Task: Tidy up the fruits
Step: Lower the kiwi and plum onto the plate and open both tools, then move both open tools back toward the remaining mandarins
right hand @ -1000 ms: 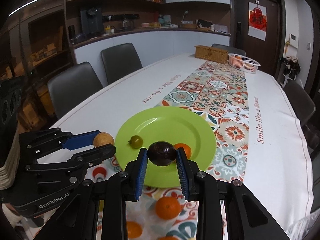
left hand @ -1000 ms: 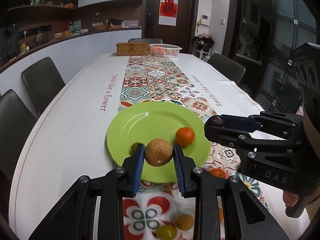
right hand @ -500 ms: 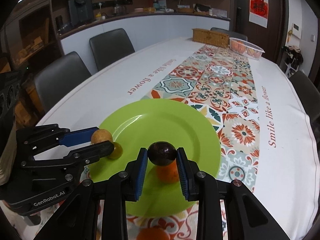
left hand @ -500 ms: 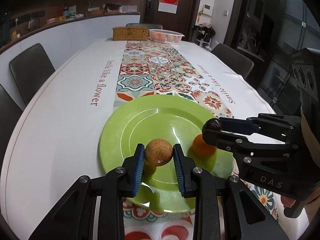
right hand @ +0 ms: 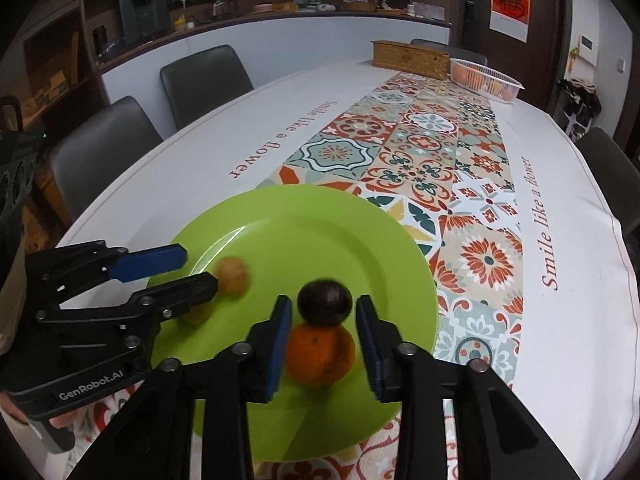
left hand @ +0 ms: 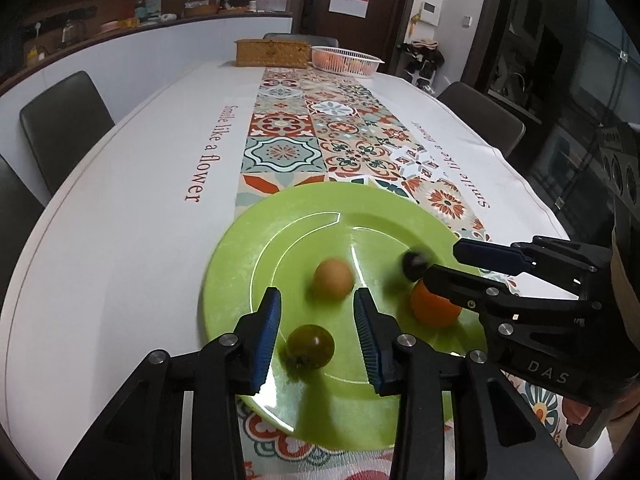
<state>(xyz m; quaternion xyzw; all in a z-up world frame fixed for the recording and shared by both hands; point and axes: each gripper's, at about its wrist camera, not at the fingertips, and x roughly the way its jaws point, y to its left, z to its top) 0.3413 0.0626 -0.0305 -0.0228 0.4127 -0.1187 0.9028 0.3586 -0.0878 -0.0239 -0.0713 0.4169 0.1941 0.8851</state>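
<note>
Across the patterned tabletop (left hand: 132, 184) our left tongs (left hand: 316, 328) and right tongs (right hand: 322, 330) have just sprung apart, releasing the brown fruit (left hand: 333, 280) and dark fruit (right hand: 325, 302) onto the green plate (left hand: 280, 232), so both placements look done.

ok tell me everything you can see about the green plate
The plate is round, bright lime green and glossy, like plastic or glazed ceramic, with a broad flat rim and a shallow well that reflects light. It lies flat at the near end of the patterned runner, partly over the white cloth. On it show a tan fruit, a dark fruit, an orange and a green tomato. Both tools, left and right, hang open above it.
</note>
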